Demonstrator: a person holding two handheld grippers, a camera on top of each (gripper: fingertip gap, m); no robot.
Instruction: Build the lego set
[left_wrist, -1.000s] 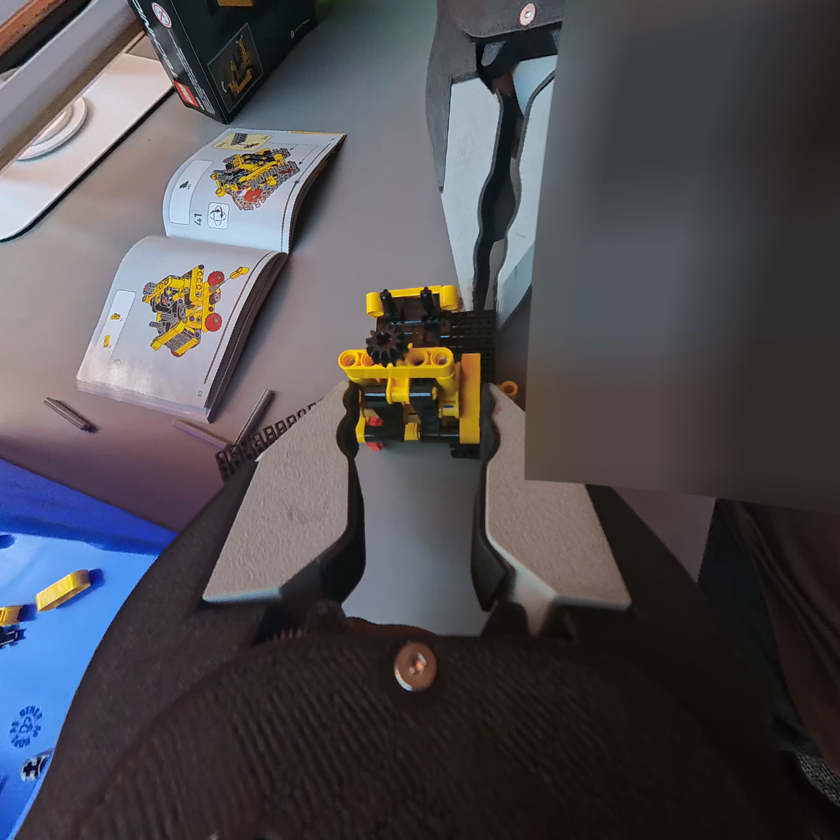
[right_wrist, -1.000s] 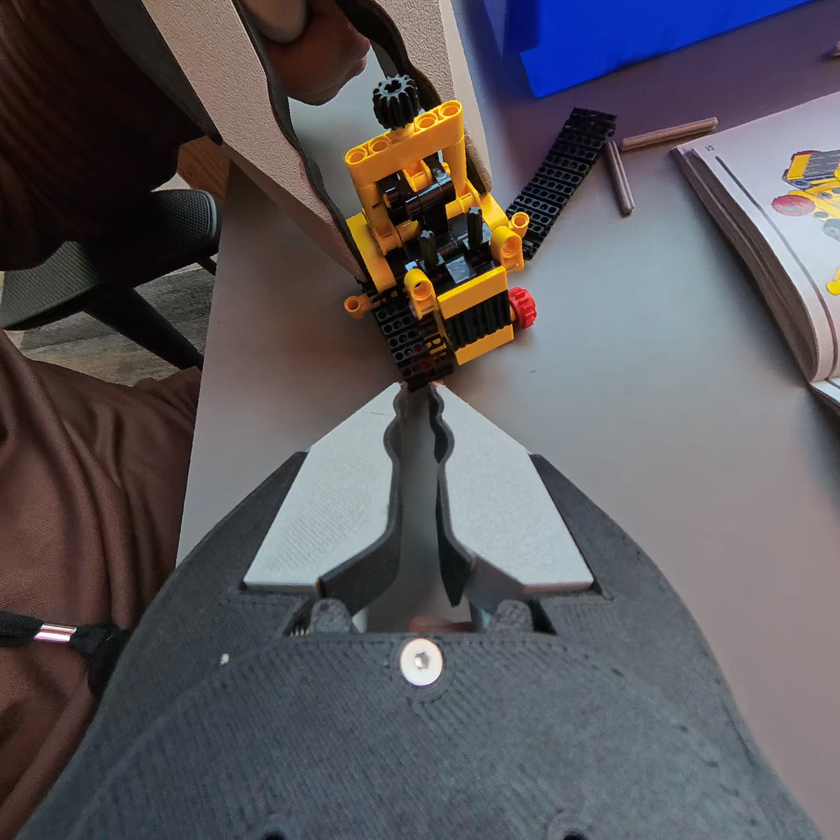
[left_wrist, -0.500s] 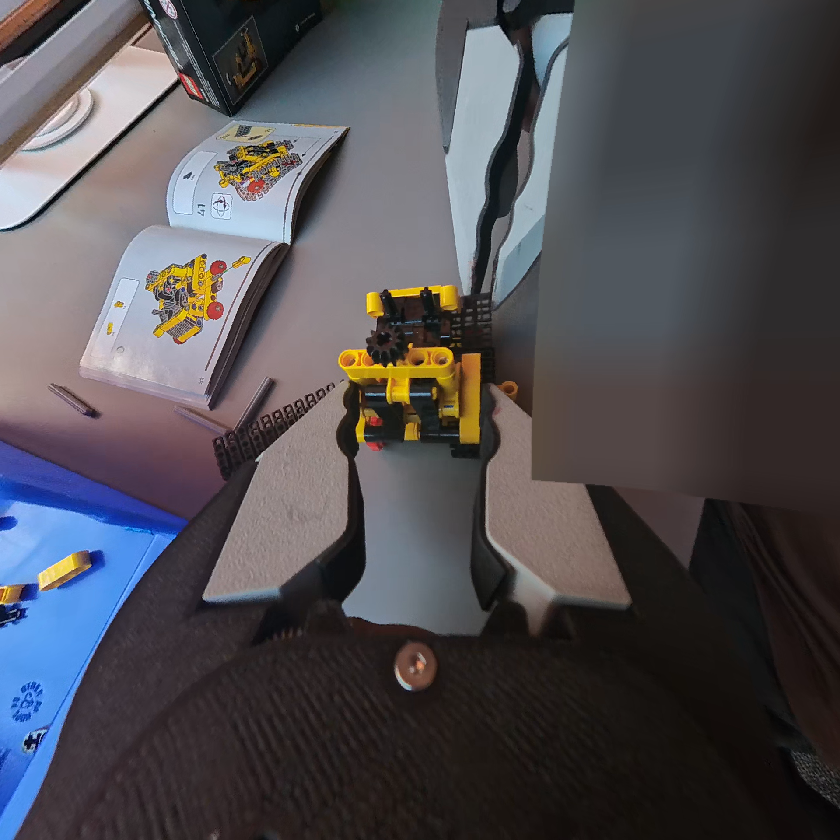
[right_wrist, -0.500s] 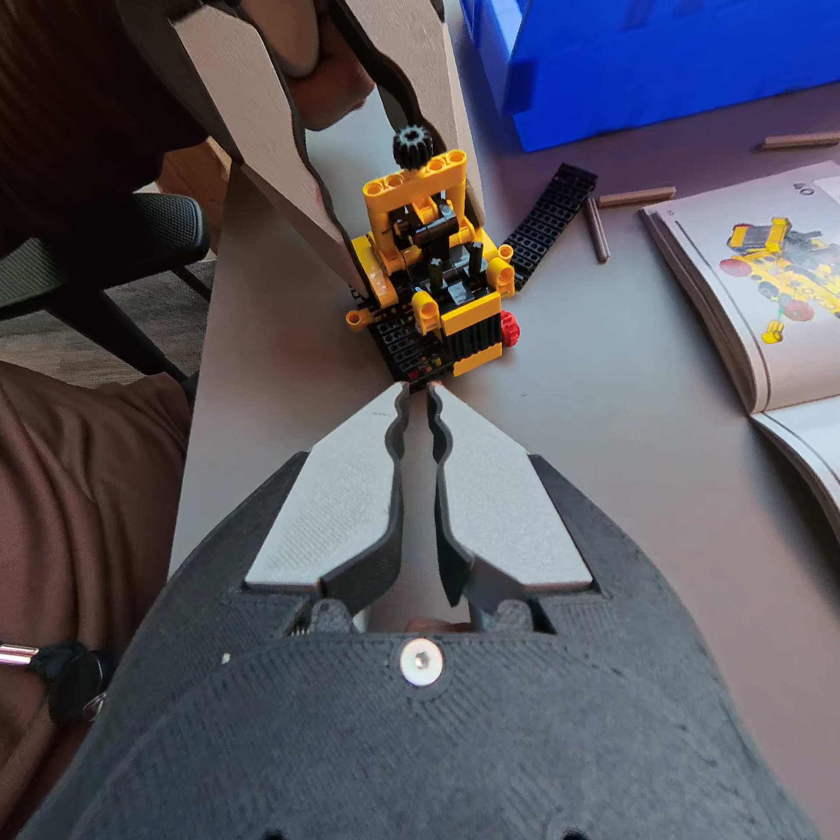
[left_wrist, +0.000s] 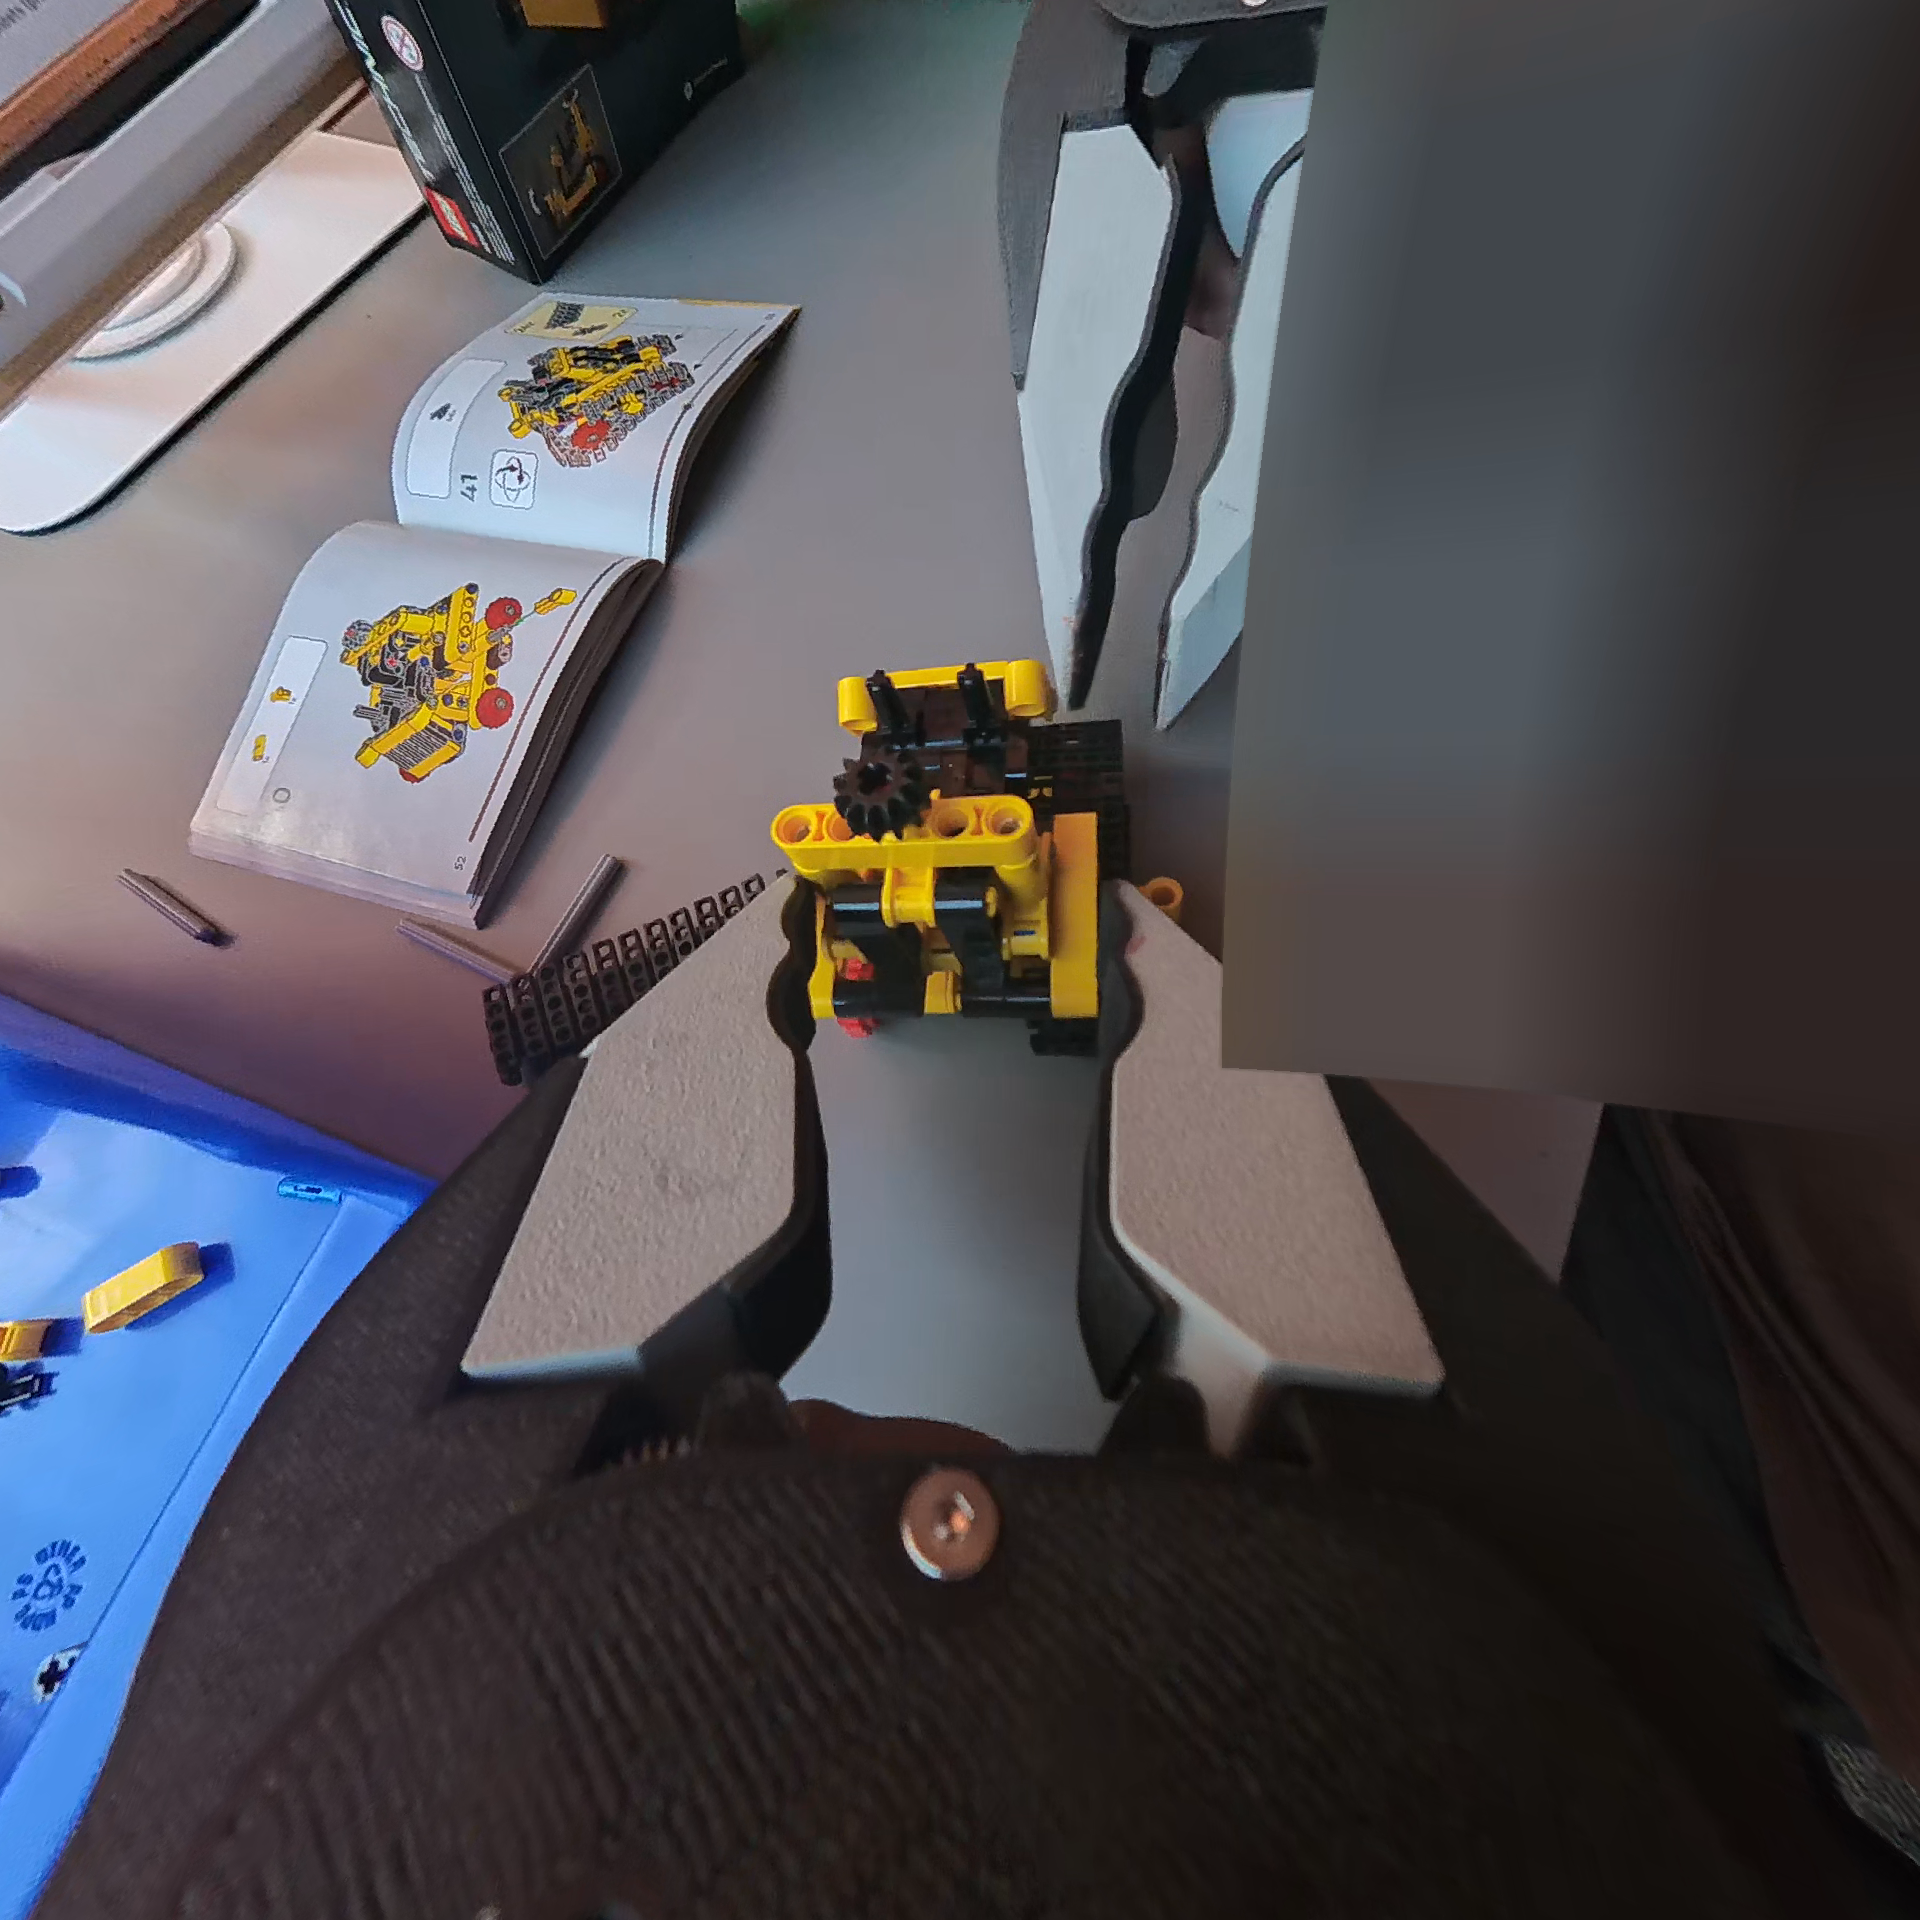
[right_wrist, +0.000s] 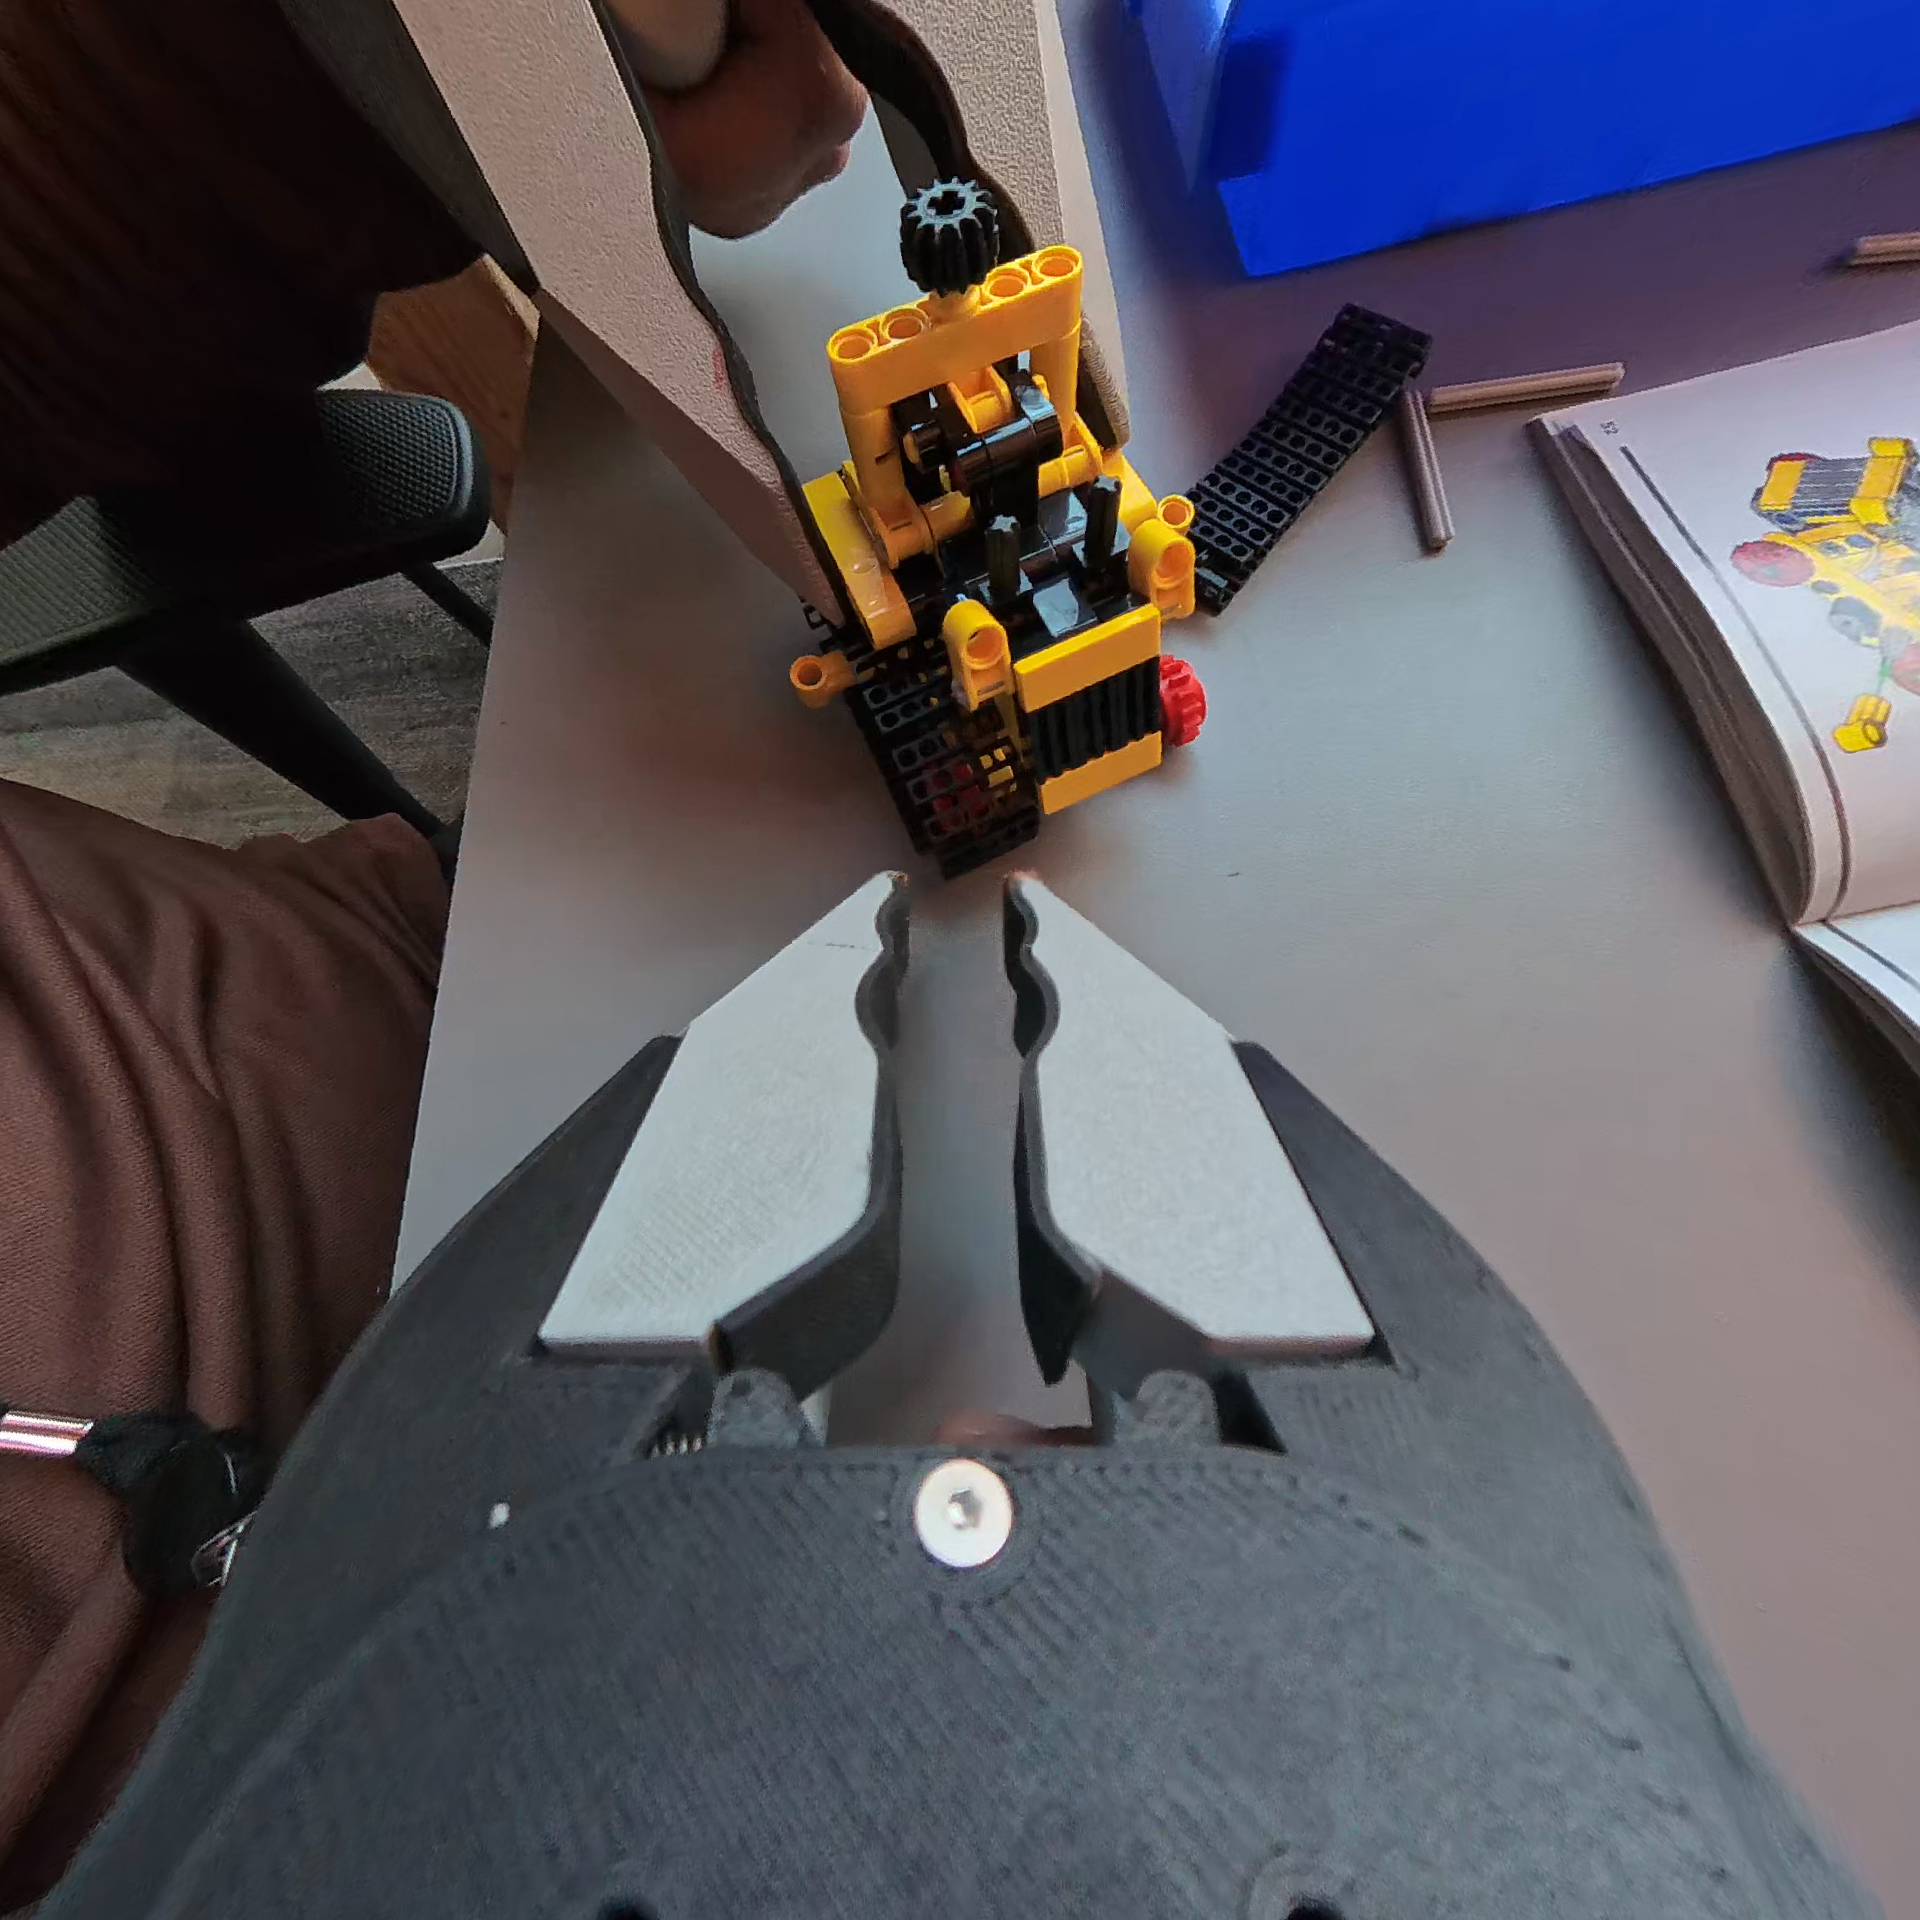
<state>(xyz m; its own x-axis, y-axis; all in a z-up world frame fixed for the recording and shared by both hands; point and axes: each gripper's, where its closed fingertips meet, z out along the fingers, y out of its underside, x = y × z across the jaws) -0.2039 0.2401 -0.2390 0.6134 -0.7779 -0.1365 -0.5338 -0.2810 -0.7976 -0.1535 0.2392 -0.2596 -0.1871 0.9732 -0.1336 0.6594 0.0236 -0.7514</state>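
Observation:
A yellow and black lego bulldozer model (left_wrist: 951, 914) stands on the grey table near its edge. My left gripper (left_wrist: 956, 935) is shut on the model's rear sides. In the right wrist view the model (right_wrist: 997, 582) has a black track (right_wrist: 940, 769) fitted on its near-left side and a black gear on top. The left gripper (right_wrist: 966, 499) comes down onto it from above. My right gripper (right_wrist: 956, 883) is slightly open and empty, its tips just short of the track's end. It also shows in the left wrist view (left_wrist: 1143, 665), beyond the model.
A loose black track (left_wrist: 613, 977) and brown axles (left_wrist: 587, 899) lie left of the model. An open instruction booklet (left_wrist: 447, 707) and the black set box (left_wrist: 540, 114) lie farther off. A blue tray (left_wrist: 312, 1299) holds a yellow piece (left_wrist: 140, 1273). A person's clothing and a chair (right_wrist: 208, 540) lie past the table edge. My hands' fingertips stand some 6 cm from each other.
My right gripper has drawn back a little from the track's end and its fingers have parted slightly. My left gripper still holds the model in the same place.

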